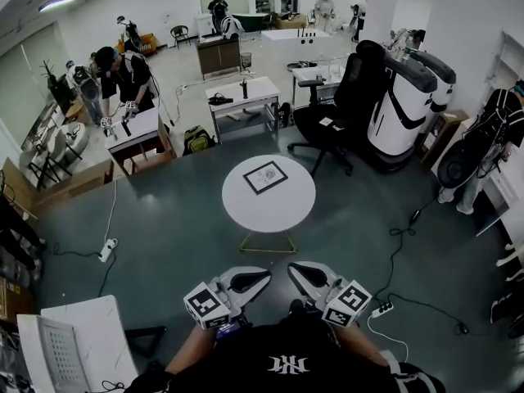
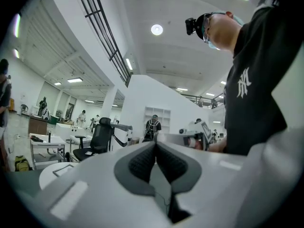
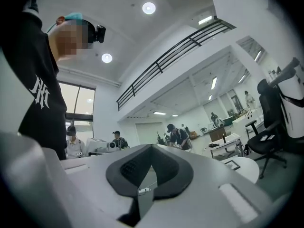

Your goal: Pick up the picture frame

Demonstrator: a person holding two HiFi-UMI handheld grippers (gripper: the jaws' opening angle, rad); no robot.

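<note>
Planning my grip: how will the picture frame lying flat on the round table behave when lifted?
The picture frame looks thin and rigid, so probably stiff and light. Lying flat on the smooth round table, it may slide rather than tip when nudged. Glass, if any, would be fragile.

Your left gripper (image 1: pixel 264 275): held low in front of your chest, pointing level, its tip angled inward toward the other gripper.
Its jaws: pressed together, with nothing between them.
Your right gripper (image 1: pixel 292 270): alongside at about the same height, level, its tip angled inward; the two tips are near each other but apart.
Its jaws: closed together, empty.
Your left forearm (image 1: pixel 192 349) and right forearm (image 1: pixel 366 352): both reach forward from your torso.
</note>
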